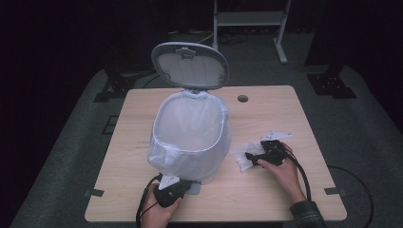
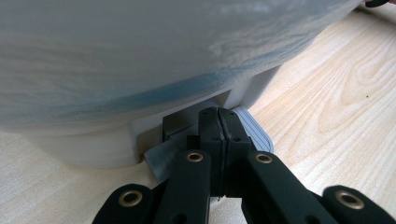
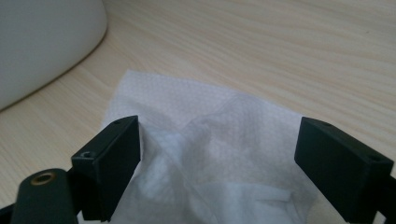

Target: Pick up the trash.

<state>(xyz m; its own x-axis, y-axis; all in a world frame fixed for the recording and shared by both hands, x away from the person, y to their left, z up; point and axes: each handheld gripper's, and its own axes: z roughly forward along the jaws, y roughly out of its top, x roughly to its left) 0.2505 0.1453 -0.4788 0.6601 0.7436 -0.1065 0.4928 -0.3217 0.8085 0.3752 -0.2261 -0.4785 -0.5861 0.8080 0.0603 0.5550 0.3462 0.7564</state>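
From the high view, the bin (image 1: 190, 137) stands mid-counter (image 1: 142, 199) with its lid (image 1: 190, 64) up, and the tissue (image 1: 243, 156) lies just right of it.

In the left gripper view, the left claw (image 2: 219, 116) is squeezed tight, holding nothing, and seems to press the grey pedal (image 2: 252, 130). Keep it down.

In the right gripper view, the right claw (image 3: 217, 163) gapes wide around the tissue, not pinching yet. Pinch the puffy middle, then lift over the bin's tall rim.
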